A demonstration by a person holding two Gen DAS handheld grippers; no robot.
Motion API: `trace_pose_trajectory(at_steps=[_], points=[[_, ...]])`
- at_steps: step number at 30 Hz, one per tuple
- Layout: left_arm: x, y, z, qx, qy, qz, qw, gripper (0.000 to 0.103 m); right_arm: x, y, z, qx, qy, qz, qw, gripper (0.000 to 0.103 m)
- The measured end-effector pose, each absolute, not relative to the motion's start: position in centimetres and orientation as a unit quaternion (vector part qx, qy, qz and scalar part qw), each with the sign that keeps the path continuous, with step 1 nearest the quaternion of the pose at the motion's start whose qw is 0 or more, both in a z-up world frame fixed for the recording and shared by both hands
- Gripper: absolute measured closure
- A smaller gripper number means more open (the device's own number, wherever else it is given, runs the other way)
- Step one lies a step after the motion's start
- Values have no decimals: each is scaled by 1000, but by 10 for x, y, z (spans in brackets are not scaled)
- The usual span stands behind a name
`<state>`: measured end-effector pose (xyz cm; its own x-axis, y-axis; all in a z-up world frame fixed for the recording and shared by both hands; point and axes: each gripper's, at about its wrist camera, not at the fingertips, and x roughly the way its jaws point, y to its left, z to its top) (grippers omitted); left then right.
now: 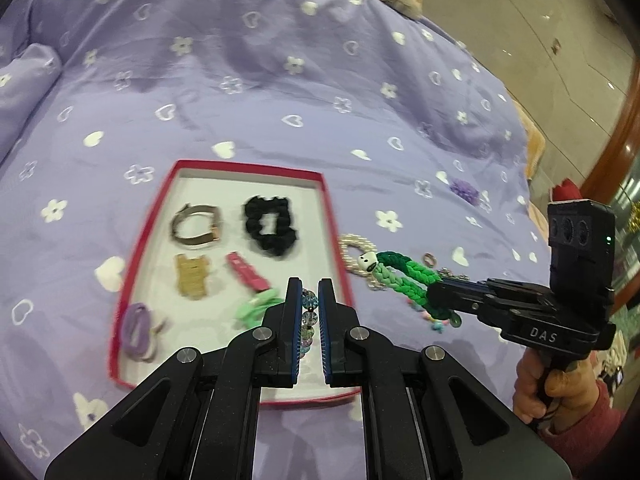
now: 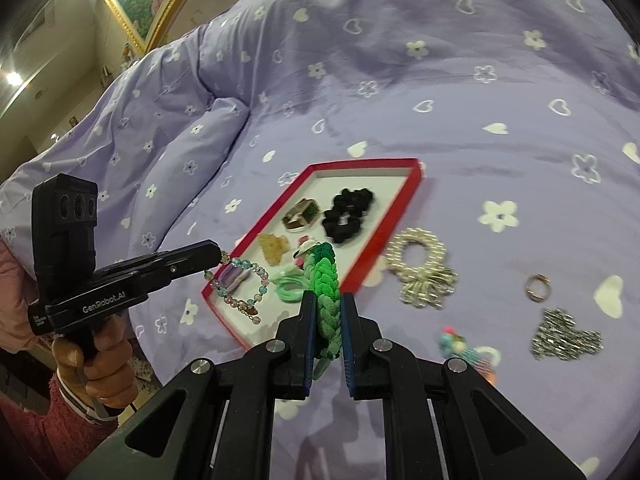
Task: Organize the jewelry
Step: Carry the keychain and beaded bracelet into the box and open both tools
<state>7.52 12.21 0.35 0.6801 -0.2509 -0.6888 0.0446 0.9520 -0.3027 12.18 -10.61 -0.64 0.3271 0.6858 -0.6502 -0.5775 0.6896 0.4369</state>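
A red-rimmed tray (image 1: 136,264) (image 2: 384,248) with a white floor lies on the purple bedspread. It holds a watch (image 1: 198,227), a black scrunchie (image 1: 270,224), a gold clip (image 1: 193,282), a red clip (image 1: 246,274), a purple hair tie (image 1: 138,330) and a light green hair tie (image 1: 256,308). My left gripper (image 1: 310,294) (image 2: 219,257) is shut on a glass bead bracelet (image 1: 309,320) (image 2: 240,284) above the tray's near end. My right gripper (image 2: 326,300) (image 1: 434,294) is shut on a green braided band (image 2: 326,292) (image 1: 404,276) beside the tray's right rim.
On the bedspread right of the tray lie a pearl scrunchie (image 2: 418,262) (image 1: 356,250), a small ring (image 2: 538,287), a silver rhinestone piece (image 2: 566,336) and coloured beads (image 2: 452,340). A purple flower (image 1: 464,190) lies farther right. The bed edge and floor (image 1: 560,40) are on the right.
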Motion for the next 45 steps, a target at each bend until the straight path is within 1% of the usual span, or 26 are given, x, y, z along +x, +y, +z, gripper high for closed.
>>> trace_pose_trajectory(at_steps=[8,16,22,32,40,43,44,45], points=[[72,157,-12,-151,399,-48,903,96,126,-64,-14,46,441,407,798,92],[80,181,-37,-167,413,-25,895,96,132,-21,-35,10,465,412,783,92],[86,192,-52,-173,422,-14,890,96,141,-7,-54,-11,486,400,777,92],[93,199,-77,-171,445,4,879,96,144,7,-65,-55,499,393,771,92],[96,199,-86,-170,459,11,872,96,144,8,-66,-56,502,395,768,87],[96,198,-87,-164,462,15,872,91,145,5,-66,-46,502,396,768,85],[96,198,-87,-163,462,17,871,85,145,5,-66,-43,501,396,768,82],[96,197,-87,-162,463,20,871,80,145,4,-65,-39,500,397,768,76]])
